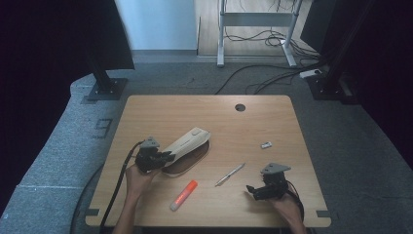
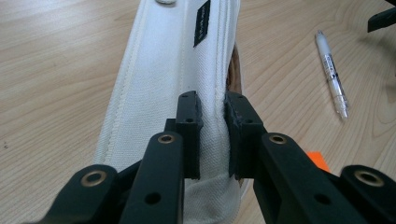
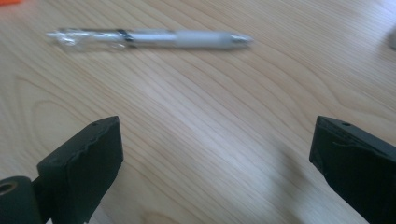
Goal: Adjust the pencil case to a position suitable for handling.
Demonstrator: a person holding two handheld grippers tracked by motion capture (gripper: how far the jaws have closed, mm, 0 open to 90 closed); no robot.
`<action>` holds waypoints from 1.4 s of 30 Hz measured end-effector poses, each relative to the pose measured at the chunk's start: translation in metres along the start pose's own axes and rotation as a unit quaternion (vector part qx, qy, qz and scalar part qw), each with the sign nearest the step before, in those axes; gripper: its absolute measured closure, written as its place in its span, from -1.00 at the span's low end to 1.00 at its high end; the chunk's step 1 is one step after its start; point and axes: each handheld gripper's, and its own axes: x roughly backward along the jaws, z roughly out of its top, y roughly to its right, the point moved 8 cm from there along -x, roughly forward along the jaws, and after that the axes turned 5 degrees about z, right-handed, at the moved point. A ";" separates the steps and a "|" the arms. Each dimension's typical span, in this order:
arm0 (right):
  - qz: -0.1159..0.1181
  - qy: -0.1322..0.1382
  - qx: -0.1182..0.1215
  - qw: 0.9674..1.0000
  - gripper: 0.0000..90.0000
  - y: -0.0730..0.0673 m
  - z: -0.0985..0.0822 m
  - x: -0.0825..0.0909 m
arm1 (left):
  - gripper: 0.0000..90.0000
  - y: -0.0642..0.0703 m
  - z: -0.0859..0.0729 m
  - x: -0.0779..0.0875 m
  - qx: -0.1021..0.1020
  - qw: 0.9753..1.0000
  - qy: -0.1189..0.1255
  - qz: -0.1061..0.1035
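A cream fabric pencil case with a brown inside lies left of the table's middle, its upper flap lifted at the near end. My left gripper is shut on that flap; in the left gripper view the pads pinch a fold of the case at my left gripper. A clear pen lies on the wood between the hands. My right gripper hovers near the front right, open with nothing between its jaws. In the right gripper view the pen lies just beyond my right gripper.
An orange-capped marker lies near the front edge, close to the case. A small pale object rests to the right, and a cable hole sits at the back. The pen and marker tip lie right of the case.
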 end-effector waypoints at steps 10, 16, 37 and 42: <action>0.048 0.004 0.033 0.998 -0.94 -0.023 0.021 -0.014 | 0.71 0.001 0.000 0.000 -0.006 1.000 -0.002 -0.001; 0.067 0.005 0.042 0.997 -0.93 -0.031 0.030 -0.023 | 0.71 0.001 0.000 -0.001 -0.011 1.000 -0.003 0.000; 0.120 -0.004 0.115 0.986 -0.90 -0.081 0.065 -0.055 | 0.70 0.001 -0.001 -0.001 -0.017 1.000 -0.005 -0.003; 0.139 -0.004 0.130 0.982 -0.86 -0.097 0.073 -0.065 | 0.70 0.001 -0.001 -0.001 -0.018 1.000 -0.006 -0.002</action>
